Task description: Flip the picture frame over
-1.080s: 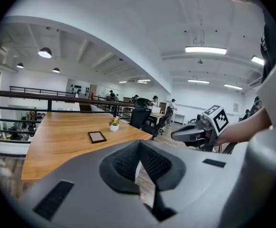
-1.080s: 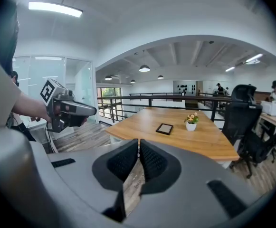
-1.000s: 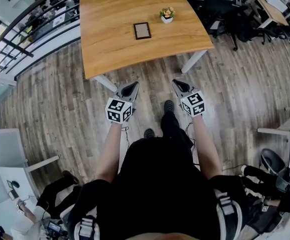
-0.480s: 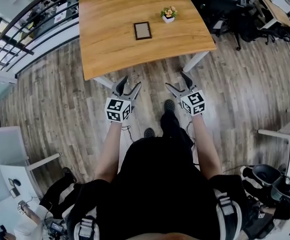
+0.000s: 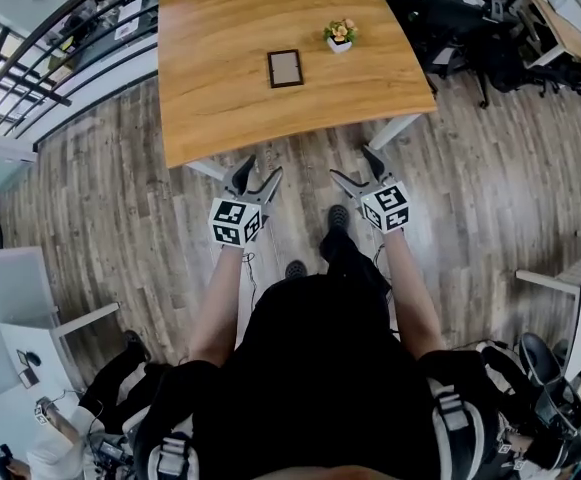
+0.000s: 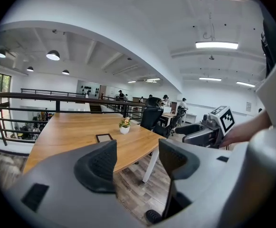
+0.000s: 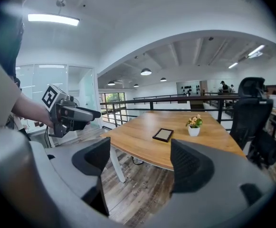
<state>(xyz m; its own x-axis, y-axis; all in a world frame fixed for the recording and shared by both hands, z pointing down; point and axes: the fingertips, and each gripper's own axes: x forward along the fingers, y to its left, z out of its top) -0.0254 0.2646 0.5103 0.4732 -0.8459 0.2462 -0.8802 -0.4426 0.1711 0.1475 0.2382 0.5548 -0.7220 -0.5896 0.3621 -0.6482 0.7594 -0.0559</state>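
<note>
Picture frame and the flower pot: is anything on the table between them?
Nothing: only bare wooden tabletop separates the picture frame from the flower pot, seen in the head view.

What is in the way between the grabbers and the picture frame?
Nothing visible. The left gripper and right gripper, jaws just opening and empty, hang over the floor, short of the table. Only bare wood lies before the picture frame; the little flower pot stands off to its right.

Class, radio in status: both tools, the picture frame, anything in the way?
Left tool and right tool just opened, both empty, short of the table. Picture frame flat on table, untouched. Small flower pot beside it, apart.
</note>
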